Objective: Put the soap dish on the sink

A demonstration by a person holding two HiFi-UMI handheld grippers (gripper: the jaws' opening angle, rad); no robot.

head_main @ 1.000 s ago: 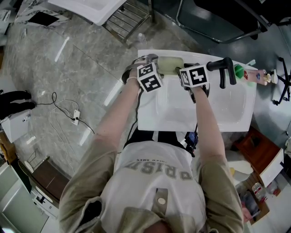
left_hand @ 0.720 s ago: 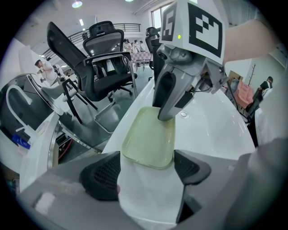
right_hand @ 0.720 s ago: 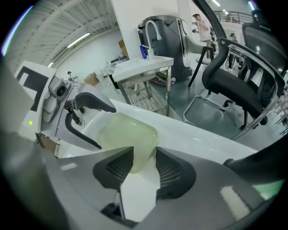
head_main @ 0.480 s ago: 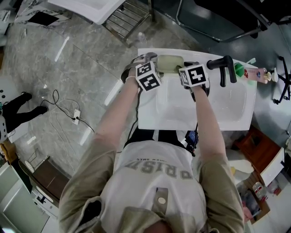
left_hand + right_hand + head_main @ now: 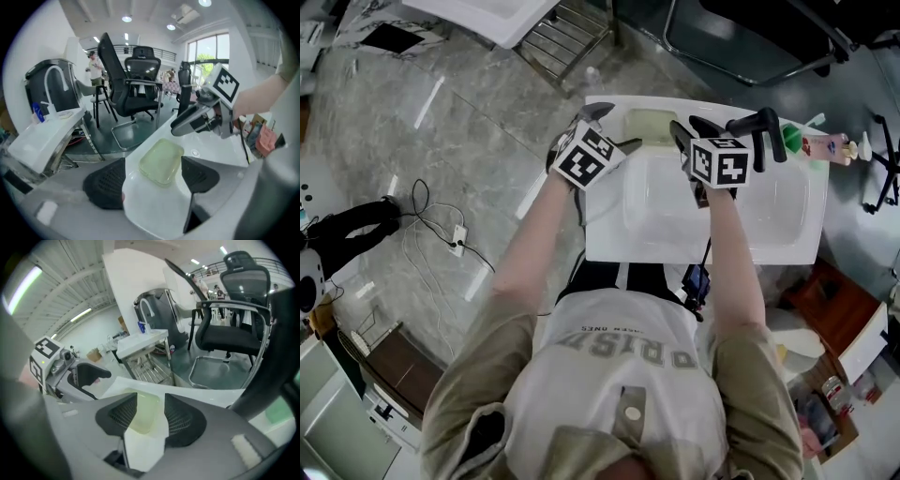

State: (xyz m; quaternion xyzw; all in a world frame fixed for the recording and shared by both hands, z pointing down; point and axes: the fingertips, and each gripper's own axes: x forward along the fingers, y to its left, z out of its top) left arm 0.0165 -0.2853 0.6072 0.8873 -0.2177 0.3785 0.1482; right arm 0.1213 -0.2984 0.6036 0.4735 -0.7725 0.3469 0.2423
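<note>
Your pale-green translucent rectangular soap dish (image 5: pixel 652 125) already lies flat on the back ledge of the white ceramic sink (image 5: pixel 769 225), at 12 o'clock from the basin and at 9 o'clock from the black lever faucet (image 5: pixel 757 127). Neither tool holds it.

Your left gripper (image 5: pixel 612 129) sits at 9 o'clock of the dish. Its jaws are spread wide, and in the left gripper view the dish lies on the ledge just beyond the two black pads (image 5: pixel 107 183), touching neither. Your right gripper (image 5: pixel 694 128) is at 3 o'clock of the dish, between it and the faucet. Its jaws stand apart with a narrower gap, and only the dish and the bare ledge show through that gap. Nothing is clamped there.

The placing step looks done, and what you have in hand is the let-go and retreat. The next move calls for drawing both grippers back toward 6 o'clock, over the basin, with the jaws kept apart so that no pad catches a rim. Watch the right side most, since the faucet lever is close at its 3 o'clock. The dish looks light and the ledge looks slick, so I judge that a small knock would slide it toward the basin edge.
</note>
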